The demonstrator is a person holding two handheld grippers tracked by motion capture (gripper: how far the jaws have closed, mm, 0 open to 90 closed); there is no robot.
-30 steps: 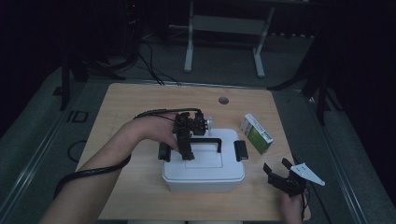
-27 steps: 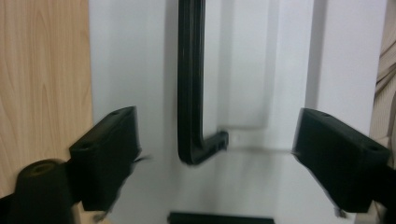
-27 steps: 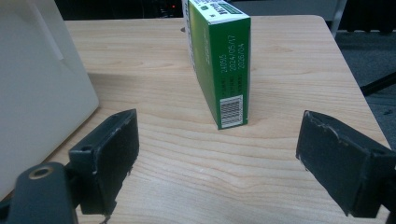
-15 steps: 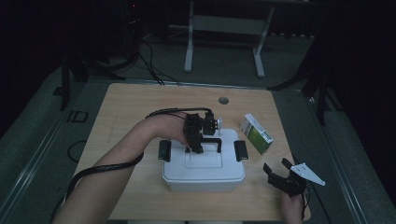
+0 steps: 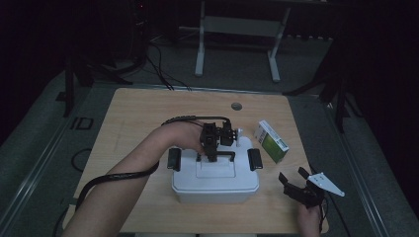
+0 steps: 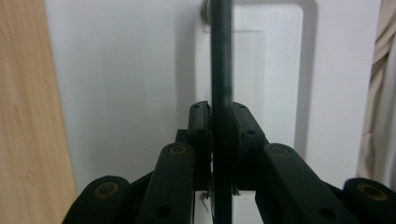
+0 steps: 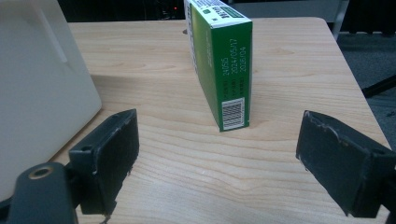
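Two grippers are in my hands at the wooden table (image 5: 143, 118). My left gripper (image 5: 211, 157) sits over the white box (image 5: 215, 178), and its jaws are clamped on the dark handle (image 6: 221, 65) of the lid; in the left gripper view that bar runs straight up from between the jaws, pinched tight on both sides, with the white lid (image 6: 126, 84) spread out behind it and a strip of bare wood off to the left of the jaws. From above I see the handle standing across the middle of the lid, a black latch (image 5: 174, 159) on the box's left end and another (image 5: 254, 159) on its right. My right gripper (image 5: 295, 184) hovers low near the table's front right corner, well apart from the box, and its jaws stand wide apart with nothing between them. Straight ahead of those open jaws, in the right gripper view, a green and white carton (image 7: 223, 60) stands on the wood with a barcode low on its near face, beyond the jaw tips and not touching them. The box's white side (image 7: 42, 88) rises just left of the left-hand jaw.
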